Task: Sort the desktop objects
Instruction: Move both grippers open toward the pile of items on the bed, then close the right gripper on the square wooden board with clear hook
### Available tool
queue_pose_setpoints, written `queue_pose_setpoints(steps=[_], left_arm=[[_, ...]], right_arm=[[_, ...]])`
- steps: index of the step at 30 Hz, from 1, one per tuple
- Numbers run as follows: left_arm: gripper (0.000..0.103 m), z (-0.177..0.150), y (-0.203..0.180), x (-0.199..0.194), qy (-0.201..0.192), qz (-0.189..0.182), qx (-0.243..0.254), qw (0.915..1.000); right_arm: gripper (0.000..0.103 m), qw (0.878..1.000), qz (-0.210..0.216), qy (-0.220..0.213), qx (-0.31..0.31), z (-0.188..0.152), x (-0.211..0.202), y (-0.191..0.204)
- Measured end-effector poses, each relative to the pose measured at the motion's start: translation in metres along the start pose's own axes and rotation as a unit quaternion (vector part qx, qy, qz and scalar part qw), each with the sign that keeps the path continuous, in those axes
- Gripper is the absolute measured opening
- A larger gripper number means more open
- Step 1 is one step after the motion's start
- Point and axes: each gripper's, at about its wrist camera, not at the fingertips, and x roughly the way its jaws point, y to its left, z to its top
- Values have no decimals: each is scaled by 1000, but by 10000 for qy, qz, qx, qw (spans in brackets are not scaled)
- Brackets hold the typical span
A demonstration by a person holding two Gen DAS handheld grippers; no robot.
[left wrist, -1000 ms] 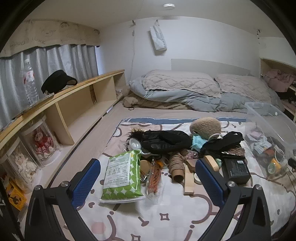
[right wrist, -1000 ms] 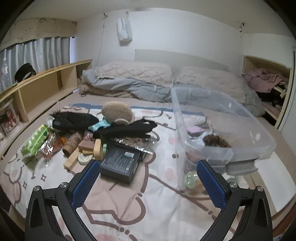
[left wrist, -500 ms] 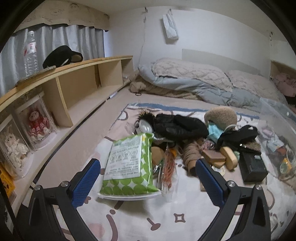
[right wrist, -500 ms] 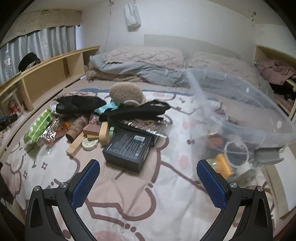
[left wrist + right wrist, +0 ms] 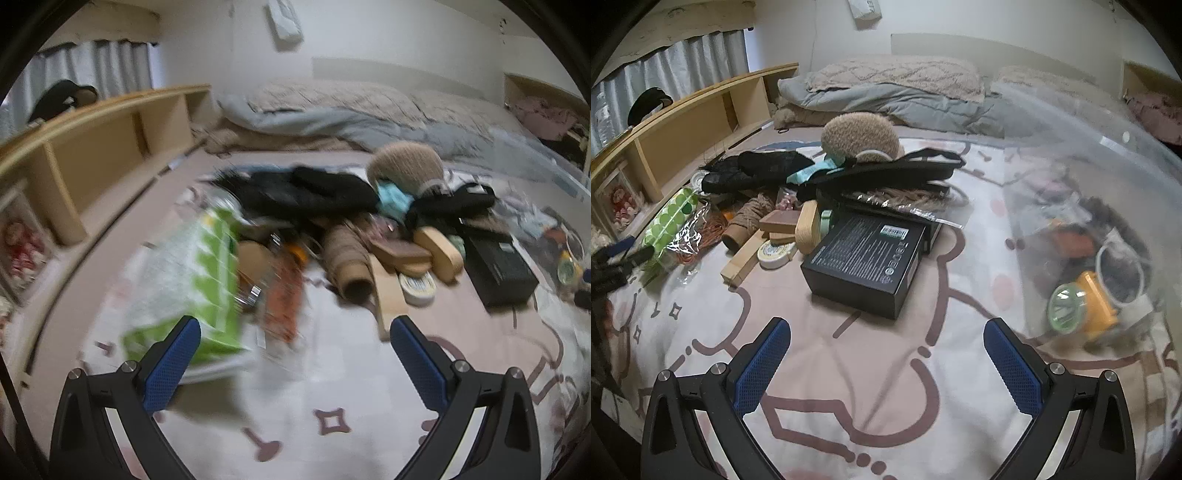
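Observation:
A heap of small objects lies on a patterned bed sheet. My left gripper is open and empty, low over the sheet, just short of a green wipes pack and an orange cord bundle; this view is blurred. A twine spool, wooden block and tape roll lie beyond. My right gripper is open and empty, in front of a black box. The left gripper's dark frame shows at the left edge of the right wrist view.
A clear plastic bin at the right holds an orange-and-green item and other things. A tan plush hedgehog, black fabric and a black strap bag top the heap. Wooden shelving runs along the left; pillows lie behind.
Both grippers have come lower and closer to the heap. The left has moved right, toward the wipes pack and cord bundle. The right has neared the black box, the bin now beside it.

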Motion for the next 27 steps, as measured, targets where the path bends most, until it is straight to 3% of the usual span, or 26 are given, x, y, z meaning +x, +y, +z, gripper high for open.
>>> queue_pose_setpoints(steps=[7, 11, 14, 22, 27], left_arm=[[103, -22, -34, 26, -105, -9, 703, 9975], [103, -28, -50, 32, 14, -350, 943, 9949], [103, -30, -65, 39, 24, -446, 1211, 9916], [103, -28, -87, 62, 304, -761, 1378, 9871], [103, -32, -88, 74, 583, -827, 1273, 9867]], right_arm=[[103, 9996, 1, 256, 94, -5, 24, -3], [103, 9993, 82, 378, -1, -4, 33, 3], [103, 9997, 23, 233, -106, 5, 32, 10], [102, 9986, 415, 252, -227, 48, 50, 36], [77, 9950, 715, 586, -373, 77, 78, 66]])
